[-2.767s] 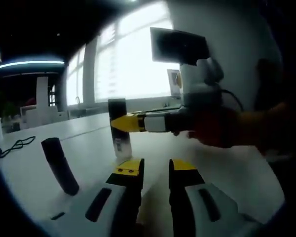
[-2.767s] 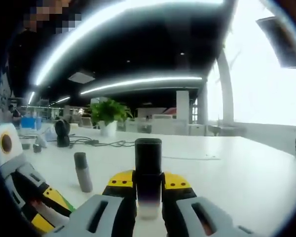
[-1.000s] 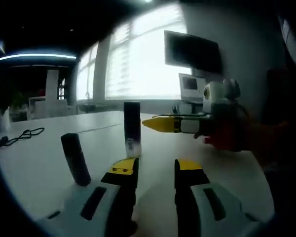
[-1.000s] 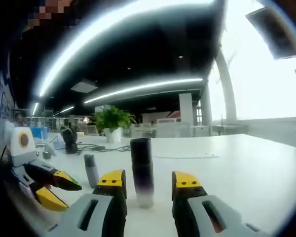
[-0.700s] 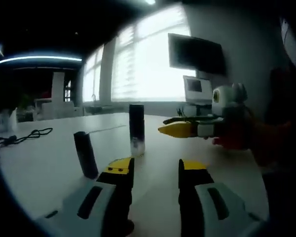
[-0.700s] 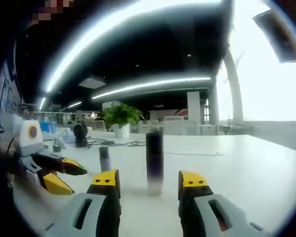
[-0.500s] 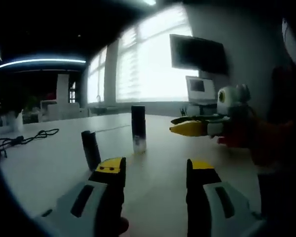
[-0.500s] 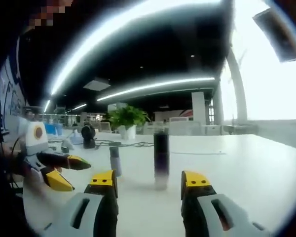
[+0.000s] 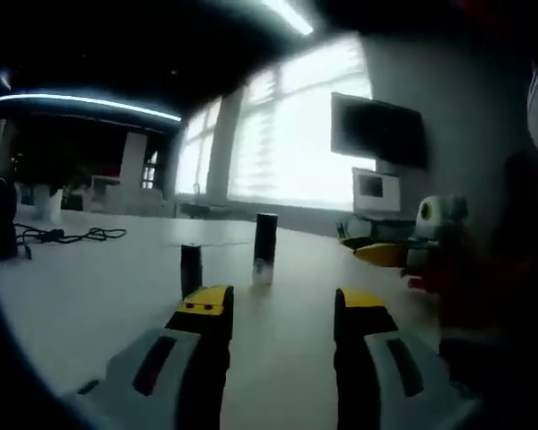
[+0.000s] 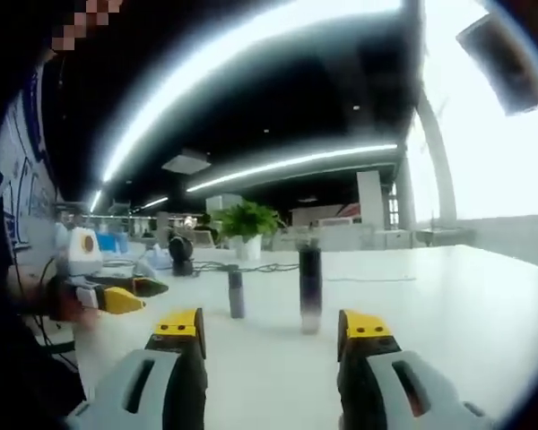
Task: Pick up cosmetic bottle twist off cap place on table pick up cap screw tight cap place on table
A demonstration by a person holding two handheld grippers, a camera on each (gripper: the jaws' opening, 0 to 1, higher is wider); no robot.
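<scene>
Dark bottle [image 10: 310,288] upright, tongs [image 10: 271,328] apart

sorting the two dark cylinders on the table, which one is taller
The cosmetic bottle, with its pale lower end, is taller. The shorter, all-dark cylinder stands apart beside it, on the side toward the left tongs.

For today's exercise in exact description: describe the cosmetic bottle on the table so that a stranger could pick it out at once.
Start at the long white table. Two dark upright cylinders stand free near its middle, ahead of the right tool, whose jaws are open. The cosmetic bottle is the taller, with a dark top fading to a pale base; the shorter cylinder beside it is dark throughout.
</scene>
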